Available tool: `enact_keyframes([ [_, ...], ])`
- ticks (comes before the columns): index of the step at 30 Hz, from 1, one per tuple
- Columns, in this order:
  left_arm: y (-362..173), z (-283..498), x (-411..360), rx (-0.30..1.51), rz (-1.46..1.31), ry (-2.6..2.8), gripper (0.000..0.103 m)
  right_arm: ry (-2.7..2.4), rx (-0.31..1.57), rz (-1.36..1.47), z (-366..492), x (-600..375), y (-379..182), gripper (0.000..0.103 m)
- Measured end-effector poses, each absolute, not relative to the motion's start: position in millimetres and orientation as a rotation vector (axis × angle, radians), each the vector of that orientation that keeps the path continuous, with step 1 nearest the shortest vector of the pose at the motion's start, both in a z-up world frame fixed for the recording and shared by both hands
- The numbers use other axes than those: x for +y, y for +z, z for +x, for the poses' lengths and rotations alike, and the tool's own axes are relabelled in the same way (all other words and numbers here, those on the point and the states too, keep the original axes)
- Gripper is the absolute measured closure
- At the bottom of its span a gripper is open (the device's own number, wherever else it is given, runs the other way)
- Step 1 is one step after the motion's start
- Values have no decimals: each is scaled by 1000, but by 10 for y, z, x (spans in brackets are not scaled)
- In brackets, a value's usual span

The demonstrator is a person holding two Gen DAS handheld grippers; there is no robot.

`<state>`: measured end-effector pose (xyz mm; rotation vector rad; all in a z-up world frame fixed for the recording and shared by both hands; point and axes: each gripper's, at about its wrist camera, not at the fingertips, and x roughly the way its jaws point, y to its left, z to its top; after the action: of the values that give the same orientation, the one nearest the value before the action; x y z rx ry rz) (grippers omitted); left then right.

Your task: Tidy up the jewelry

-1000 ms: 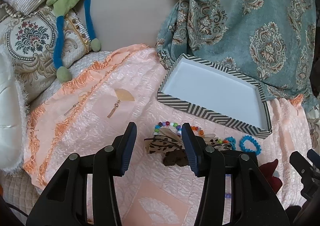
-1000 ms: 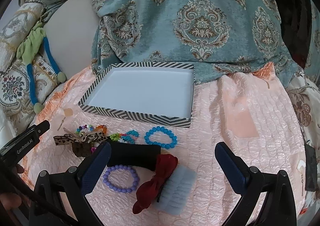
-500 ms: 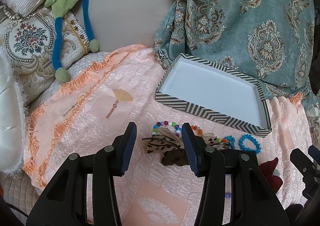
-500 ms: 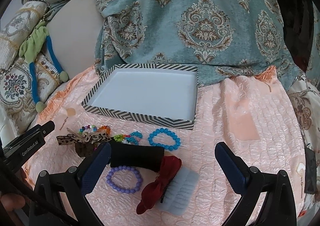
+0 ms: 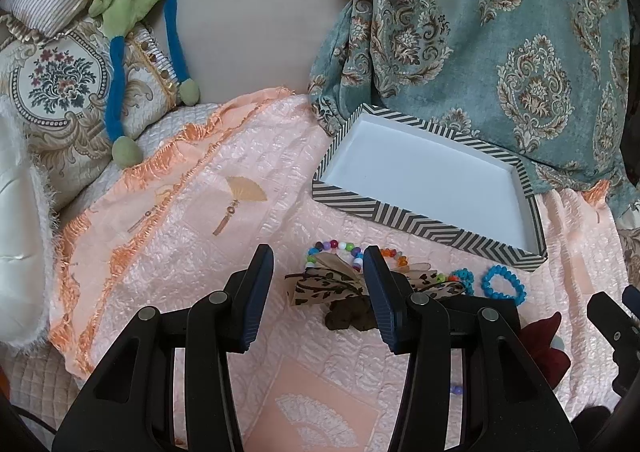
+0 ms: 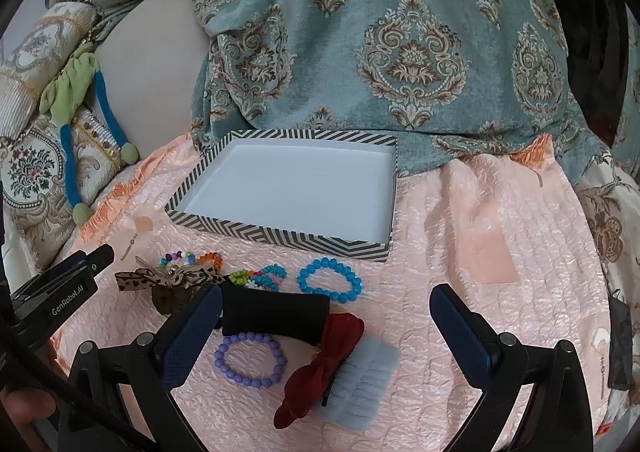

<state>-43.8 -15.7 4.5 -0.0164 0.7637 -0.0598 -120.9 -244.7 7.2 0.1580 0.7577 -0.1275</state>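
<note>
Nothing shifted since earlier frames; both grippers held still. Left gripper point(image 5: 318, 294) hovered with jaws apart, empty, above leopard bow point(image 5: 326, 284) and multicolour bead bracelet point(image 5: 334, 248). Right gripper point(image 6: 326, 326) spread wide, empty, over black roll point(image 6: 276, 312), purple bracelet point(image 6: 250, 360), red bow point(image 6: 320, 368). Blue bracelet point(image 6: 330, 280) lay just near of striped box point(image 6: 280, 232), on peach quilt point(image 6: 480, 212); box interior bare.

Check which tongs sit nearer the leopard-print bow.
Left. Left tongs hang open right at the leopard-print bow; right tongs hang open further right, over the red bow.
</note>
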Motion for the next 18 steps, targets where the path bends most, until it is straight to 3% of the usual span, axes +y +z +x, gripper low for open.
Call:
enact_keyframes([
  [18, 49, -453, -192, 750, -1, -57, 57, -125, 763, 149, -1191, -2439, 74, 0],
])
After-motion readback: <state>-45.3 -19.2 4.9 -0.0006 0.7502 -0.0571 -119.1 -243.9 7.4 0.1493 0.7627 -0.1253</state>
